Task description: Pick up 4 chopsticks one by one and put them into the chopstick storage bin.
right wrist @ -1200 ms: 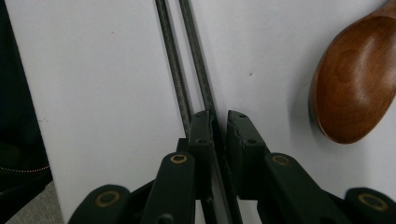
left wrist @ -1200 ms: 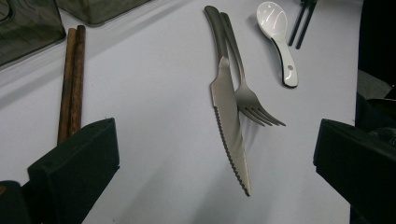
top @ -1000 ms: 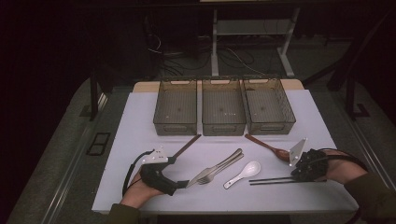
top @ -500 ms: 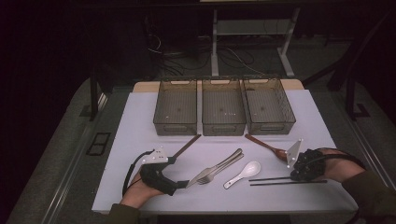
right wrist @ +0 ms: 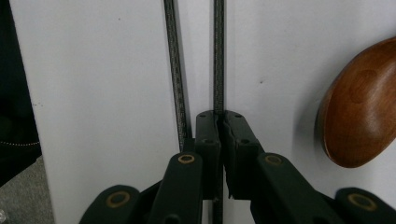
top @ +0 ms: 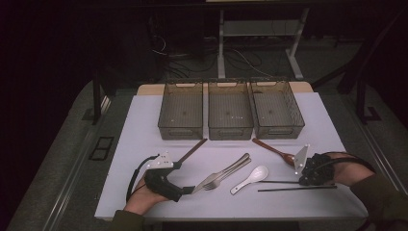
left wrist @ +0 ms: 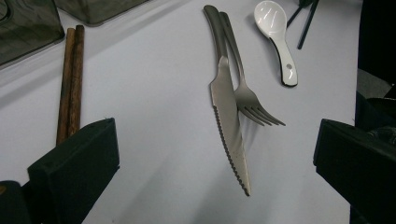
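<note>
your right gripper had just been closing and pinched one black chopstick flat on the table — its twin lay just beside, so it could snag or get dragged.

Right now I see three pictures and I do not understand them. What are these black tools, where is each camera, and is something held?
A person sits at a white table and holds a black two-jaw gripper in each hand. One camera looks down from above; one camera rides on each gripper.

The left gripper is open, above a knife and fork.

The right gripper has just been closing and is shut on one black chopstick; the second chopstick lies beside it.

Also on the table: a white spoon, a wooden spoon, brown chopsticks and three bins.
</note>
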`<state>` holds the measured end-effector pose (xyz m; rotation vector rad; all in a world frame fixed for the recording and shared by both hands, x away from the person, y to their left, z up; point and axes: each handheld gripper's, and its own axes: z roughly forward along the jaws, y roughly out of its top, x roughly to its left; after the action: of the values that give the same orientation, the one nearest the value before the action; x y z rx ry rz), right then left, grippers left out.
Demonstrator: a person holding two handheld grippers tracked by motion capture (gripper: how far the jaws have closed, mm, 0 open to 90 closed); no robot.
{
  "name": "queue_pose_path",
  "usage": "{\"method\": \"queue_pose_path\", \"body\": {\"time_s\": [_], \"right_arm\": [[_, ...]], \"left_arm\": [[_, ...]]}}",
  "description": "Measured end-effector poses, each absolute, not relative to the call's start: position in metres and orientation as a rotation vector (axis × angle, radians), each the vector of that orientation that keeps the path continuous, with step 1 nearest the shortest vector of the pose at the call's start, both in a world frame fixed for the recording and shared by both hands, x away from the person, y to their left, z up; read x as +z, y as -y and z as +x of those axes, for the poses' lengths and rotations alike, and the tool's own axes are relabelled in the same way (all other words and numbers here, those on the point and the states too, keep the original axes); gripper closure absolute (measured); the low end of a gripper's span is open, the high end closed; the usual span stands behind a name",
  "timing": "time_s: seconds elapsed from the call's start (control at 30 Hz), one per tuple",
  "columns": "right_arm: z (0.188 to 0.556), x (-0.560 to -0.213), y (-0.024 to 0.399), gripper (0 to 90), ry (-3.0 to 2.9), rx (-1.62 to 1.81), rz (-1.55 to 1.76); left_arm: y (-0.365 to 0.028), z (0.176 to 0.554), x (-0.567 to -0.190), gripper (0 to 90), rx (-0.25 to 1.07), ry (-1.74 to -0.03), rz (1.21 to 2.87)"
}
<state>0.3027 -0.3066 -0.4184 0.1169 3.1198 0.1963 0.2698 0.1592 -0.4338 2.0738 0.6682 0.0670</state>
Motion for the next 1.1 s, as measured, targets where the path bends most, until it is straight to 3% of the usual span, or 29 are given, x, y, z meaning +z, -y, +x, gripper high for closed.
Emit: {"method": "queue_pose_path", "body": {"time_s": [1.1], "right_arm": [[0.303,-0.407,0.310,85.4,-3.103,0.237,0.099]], "left_arm": [[-0.159,0.270,-0.434,0.0,0.066,-0.668,2.075]]}}
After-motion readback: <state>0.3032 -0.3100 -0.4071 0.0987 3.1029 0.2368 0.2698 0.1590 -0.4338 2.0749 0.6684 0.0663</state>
